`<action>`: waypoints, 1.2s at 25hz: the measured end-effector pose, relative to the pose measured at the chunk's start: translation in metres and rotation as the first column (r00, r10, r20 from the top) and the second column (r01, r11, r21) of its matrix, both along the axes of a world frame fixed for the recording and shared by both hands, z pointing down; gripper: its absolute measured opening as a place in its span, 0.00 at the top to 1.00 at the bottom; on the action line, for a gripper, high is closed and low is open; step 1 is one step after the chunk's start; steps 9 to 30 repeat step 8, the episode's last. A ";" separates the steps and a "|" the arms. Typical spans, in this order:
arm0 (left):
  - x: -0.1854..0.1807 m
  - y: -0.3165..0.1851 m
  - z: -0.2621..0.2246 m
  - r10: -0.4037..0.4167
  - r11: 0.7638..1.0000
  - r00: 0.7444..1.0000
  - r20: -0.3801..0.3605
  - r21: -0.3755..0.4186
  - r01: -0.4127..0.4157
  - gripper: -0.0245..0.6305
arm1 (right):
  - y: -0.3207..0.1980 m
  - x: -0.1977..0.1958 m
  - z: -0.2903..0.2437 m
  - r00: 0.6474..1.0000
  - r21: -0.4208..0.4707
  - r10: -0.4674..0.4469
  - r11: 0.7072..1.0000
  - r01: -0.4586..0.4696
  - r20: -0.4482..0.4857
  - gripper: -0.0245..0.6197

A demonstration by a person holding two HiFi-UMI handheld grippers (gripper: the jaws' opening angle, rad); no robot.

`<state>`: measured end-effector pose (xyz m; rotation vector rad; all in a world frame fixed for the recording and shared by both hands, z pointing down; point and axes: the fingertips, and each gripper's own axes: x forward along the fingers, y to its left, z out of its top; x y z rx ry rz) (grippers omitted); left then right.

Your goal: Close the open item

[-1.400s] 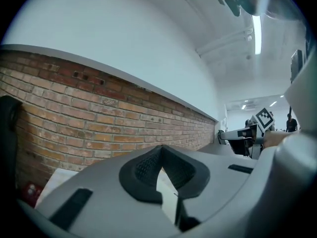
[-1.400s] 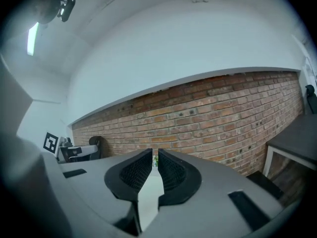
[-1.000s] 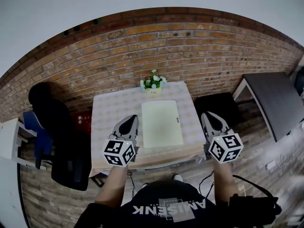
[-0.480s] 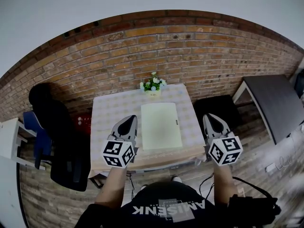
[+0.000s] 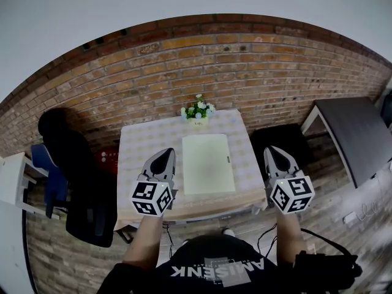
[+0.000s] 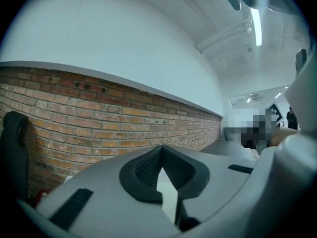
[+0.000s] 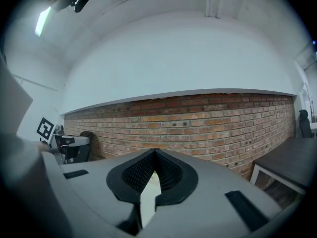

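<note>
Little has moved since the frame 1 second back: the 2 claws hang in nearly the same spots, and the pale flat rectangular item lies where it lay. We see it flat at the middle of the square bench with its pale checked cloth, its top face down and level. The left claw hovers over the bench just left of the item, apart from it. Its own view shows the left claw pressed together with nothing pinched between the ribbed black pads. The right claw shows just beyond the bench's right edge. Its own view shows the right claw likewise pressed together and empty. A small white pot of white flowers stands at the bench's far edge against the red brick wall. A black office chair sits to the bench's left.
</note>
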<state>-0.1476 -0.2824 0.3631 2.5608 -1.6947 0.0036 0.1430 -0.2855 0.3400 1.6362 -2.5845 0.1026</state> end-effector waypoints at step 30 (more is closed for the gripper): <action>-0.017 -0.005 -0.007 -0.040 0.999 0.999 -0.006 0.011 0.040 0.94 | -0.004 0.006 -0.003 1.000 0.006 0.013 1.000 -0.013 -0.003 0.90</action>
